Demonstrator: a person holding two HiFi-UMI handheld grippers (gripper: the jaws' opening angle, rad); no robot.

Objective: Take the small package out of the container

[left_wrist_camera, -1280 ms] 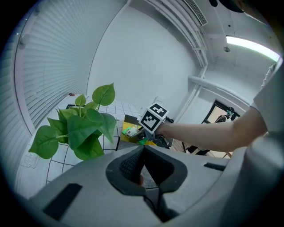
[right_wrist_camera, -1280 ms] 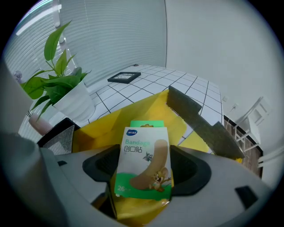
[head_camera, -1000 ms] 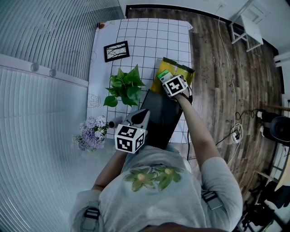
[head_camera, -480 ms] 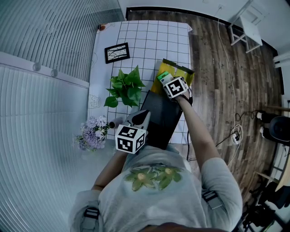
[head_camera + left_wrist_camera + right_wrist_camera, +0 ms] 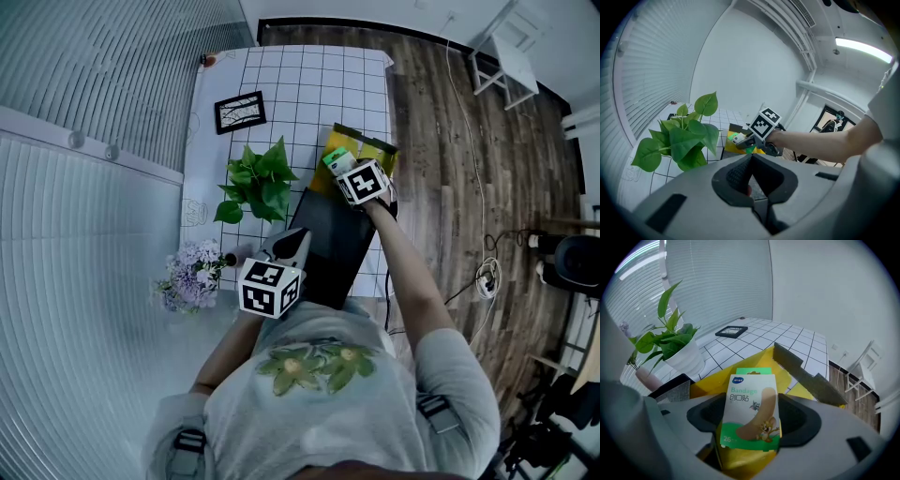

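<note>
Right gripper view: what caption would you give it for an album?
Right tool holds a bandage box over the yellow container, plant and frame on the gridded table behind.

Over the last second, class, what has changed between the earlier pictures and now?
Nothing has visibly moved. The right gripper stays shut on the small bandage package at the open yellow container. The left gripper stays shut and empty near the person's body, and the potted plant stands where it was.

The right gripper [image 5: 751,416] clamps the small bandage package [image 5: 751,404] upright between its fingers [image 5: 704,416], yellow container [image 5: 705,386] just behind.
</note>
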